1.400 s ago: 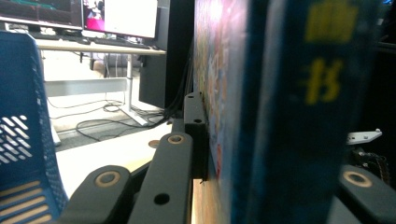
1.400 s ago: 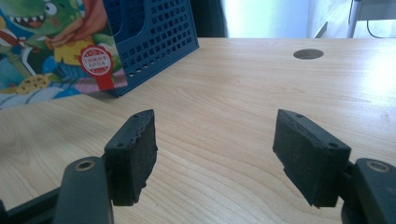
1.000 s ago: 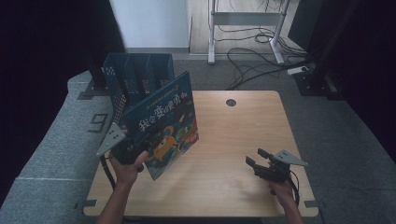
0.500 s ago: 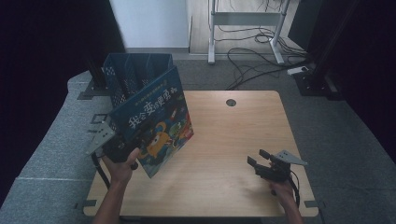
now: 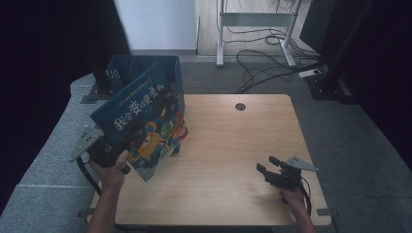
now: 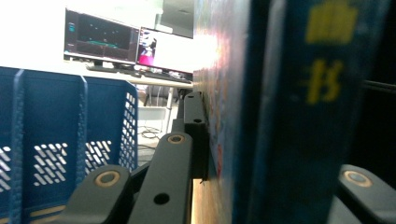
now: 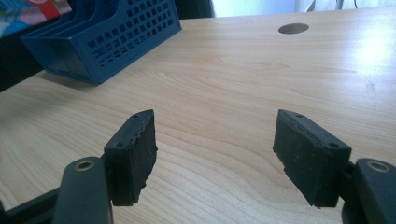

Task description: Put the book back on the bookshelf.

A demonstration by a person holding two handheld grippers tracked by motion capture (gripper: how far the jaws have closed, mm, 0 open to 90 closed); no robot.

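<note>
While the left gripper point(image 5: 114, 153) clamps the picture book point(image 5: 145, 124) by its lower corner, the book hangs tilted above the table's point(image 5: 233, 145) left edge, just in front of the blue file rack point(image 5: 127, 73). Risks: a corner grip on a wide, floppy cover may let the book pivot or slip out; its top edge could catch the rack's wall or a divider and shove the rack backward. Right gripper point(image 5: 273, 172) rests low over the table near the front right, jaws apart, holding nothing, well away from the book.
</note>
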